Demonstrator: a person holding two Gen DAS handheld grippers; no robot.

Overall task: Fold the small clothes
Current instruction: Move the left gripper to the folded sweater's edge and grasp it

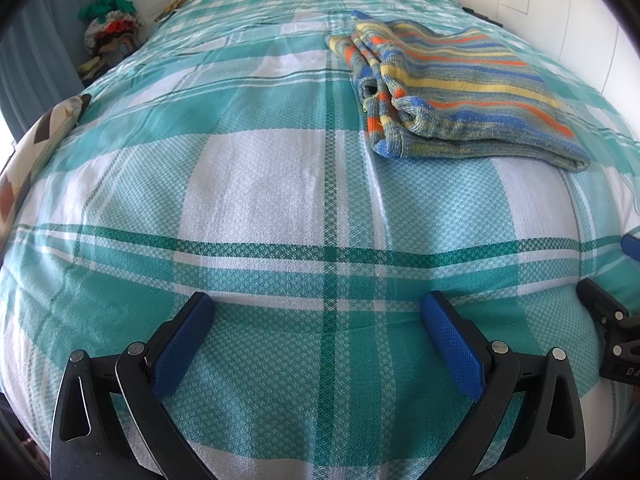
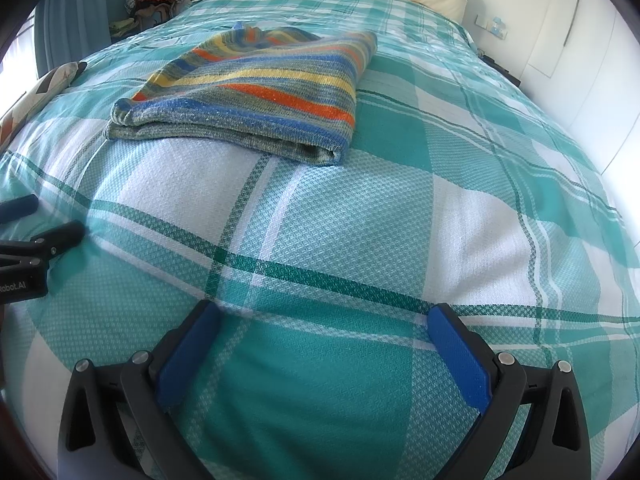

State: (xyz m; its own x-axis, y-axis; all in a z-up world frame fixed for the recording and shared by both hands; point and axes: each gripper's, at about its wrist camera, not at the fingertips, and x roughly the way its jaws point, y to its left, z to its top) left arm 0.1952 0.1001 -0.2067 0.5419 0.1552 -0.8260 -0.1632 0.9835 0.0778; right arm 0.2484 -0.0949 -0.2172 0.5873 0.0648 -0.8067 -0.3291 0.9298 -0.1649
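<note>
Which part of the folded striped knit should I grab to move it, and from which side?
Grip the striped knit at its thick folded near edge, coming in low from the front with the right gripper. That edge is a clean stacked fold facing the grippers; the left end is bunched and loose.

1. The right gripper [image 2: 322, 322] hovers over the plaid bedsheet [image 2: 360, 220], fingers spread wide, nothing between them.
2. A folded striped sweater [image 2: 256, 92] lies ahead.
3. The left gripper [image 2: 48, 220] shows at the left edge.
</note>
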